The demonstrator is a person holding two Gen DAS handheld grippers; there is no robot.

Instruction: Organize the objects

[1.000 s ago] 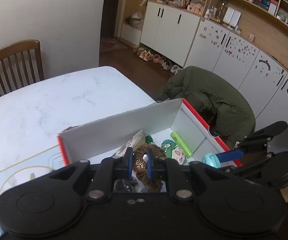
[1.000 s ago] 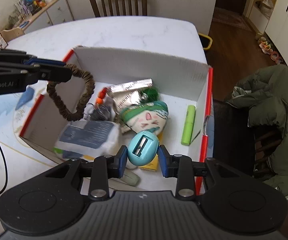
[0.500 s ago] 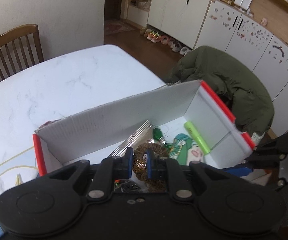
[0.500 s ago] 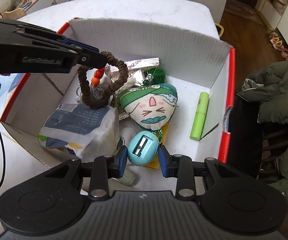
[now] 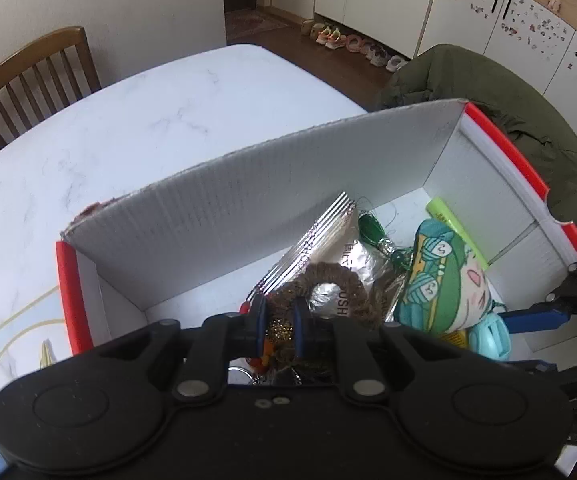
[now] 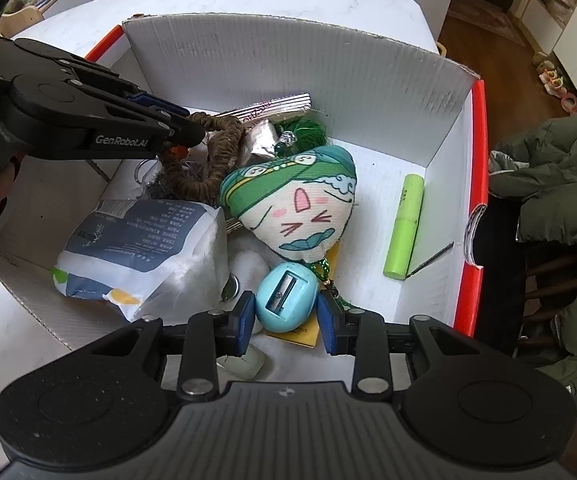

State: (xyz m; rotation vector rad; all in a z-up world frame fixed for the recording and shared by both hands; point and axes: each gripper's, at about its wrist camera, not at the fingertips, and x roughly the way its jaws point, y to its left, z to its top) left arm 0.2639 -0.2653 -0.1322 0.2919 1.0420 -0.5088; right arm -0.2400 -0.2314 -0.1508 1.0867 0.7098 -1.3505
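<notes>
Left wrist view: left gripper (image 5: 278, 326) pinches brown braided rope ring (image 5: 330, 284) low inside white corrugated box (image 5: 248, 216); right wrist view: right gripper (image 6: 286, 316) clamps light-blue egg-shaped pencil sharpener (image 6: 286, 295) just above box floor beside green-capped plush doll (image 6: 294, 204).

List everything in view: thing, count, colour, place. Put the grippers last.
box: one, white with red edges, on the table
table: one, white marble
braided ring: one, brown, at the box's left, in the left fingers
pencil sharpener: one, light blue, near side of the box, between the right fingers
plush charm: one, green and cream, box centre
tube: one, lime green, by the right wall
foil packet: one, silver, toward the far wall
tissue pack: one, white and navy, box's left
chair: one, brown wood, beyond the table
coat: one, olive, right of the box
left gripper: black, shut on the ring
right gripper: black, fingers flanking the sharpener
</notes>
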